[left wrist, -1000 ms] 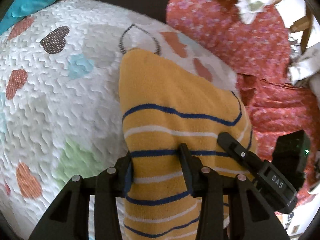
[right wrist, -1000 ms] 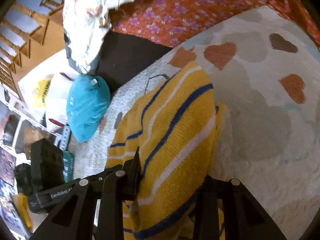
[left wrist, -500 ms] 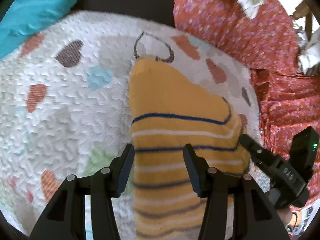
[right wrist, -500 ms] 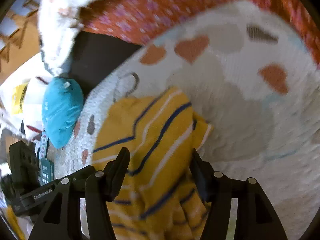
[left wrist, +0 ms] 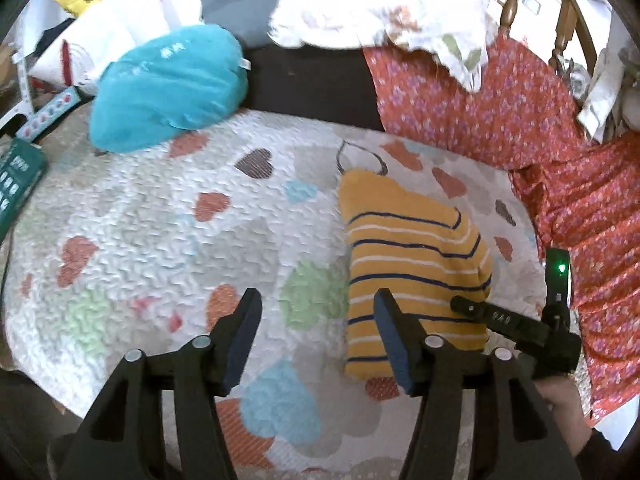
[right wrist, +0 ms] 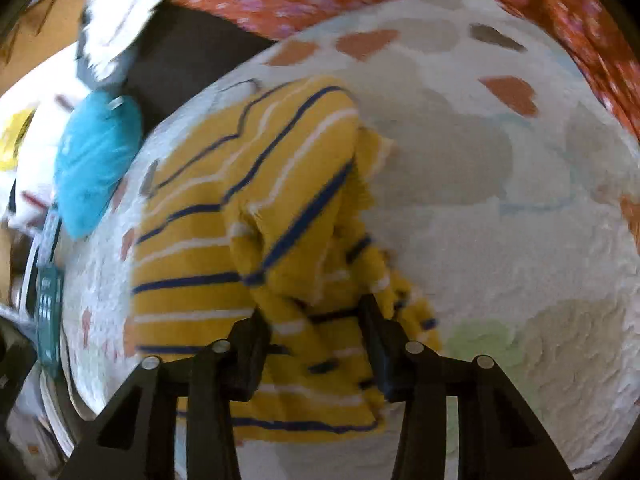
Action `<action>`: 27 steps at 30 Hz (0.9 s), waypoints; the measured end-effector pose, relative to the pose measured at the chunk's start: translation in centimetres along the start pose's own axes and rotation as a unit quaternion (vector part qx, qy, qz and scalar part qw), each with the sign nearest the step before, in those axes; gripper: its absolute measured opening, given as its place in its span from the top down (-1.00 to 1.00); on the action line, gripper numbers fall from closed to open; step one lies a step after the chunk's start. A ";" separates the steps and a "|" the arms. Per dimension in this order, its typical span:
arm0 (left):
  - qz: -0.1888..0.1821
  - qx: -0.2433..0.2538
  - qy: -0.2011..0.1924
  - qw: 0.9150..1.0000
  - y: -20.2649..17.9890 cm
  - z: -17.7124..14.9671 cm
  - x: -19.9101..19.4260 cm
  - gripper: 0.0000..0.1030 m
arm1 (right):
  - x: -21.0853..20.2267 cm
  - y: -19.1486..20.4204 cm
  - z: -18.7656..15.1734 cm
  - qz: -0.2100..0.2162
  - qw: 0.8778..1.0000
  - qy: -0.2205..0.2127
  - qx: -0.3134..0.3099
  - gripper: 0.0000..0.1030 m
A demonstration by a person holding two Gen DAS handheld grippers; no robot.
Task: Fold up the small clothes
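Note:
A small yellow garment (left wrist: 412,264) with navy and white stripes lies folded on a white quilt (left wrist: 168,240) printed with hearts. My left gripper (left wrist: 316,320) is open and empty, raised above the quilt just left of the garment. My right gripper (left wrist: 516,324) shows in the left wrist view at the garment's right edge. In the right wrist view the right gripper (right wrist: 312,336) is open, its fingers (right wrist: 376,332) straddling the garment's (right wrist: 256,216) bunched near edge without clamping it.
A teal cushion (left wrist: 168,84) lies at the quilt's far left. Red floral fabric (left wrist: 568,152) covers the right side. A white floral cloth (left wrist: 384,4) hangs at the back. A green box (left wrist: 16,184) lies at the left edge.
Both grippers opened and let go of the yellow garment. They pulled back and up, the left one shifting left. The garment now lies folded on the quilt.

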State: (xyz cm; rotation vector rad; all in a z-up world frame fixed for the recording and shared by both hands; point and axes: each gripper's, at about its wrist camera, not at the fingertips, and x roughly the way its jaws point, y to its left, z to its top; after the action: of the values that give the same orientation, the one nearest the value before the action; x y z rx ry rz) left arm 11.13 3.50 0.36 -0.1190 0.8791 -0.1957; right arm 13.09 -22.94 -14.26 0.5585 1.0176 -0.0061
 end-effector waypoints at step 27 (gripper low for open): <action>0.136 0.000 -0.177 0.975 -1.8 -1.7 -9.5 -0.93 | -5.5 -0.9 -2.2 0.042 0.998 -0.037 0.015 0.01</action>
State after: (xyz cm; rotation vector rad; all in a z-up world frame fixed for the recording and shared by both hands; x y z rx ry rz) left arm 3.69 3.79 6.76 -0.0305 0.5313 0.0810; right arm 8.15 -24.11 -11.08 0.6233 0.9229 0.0321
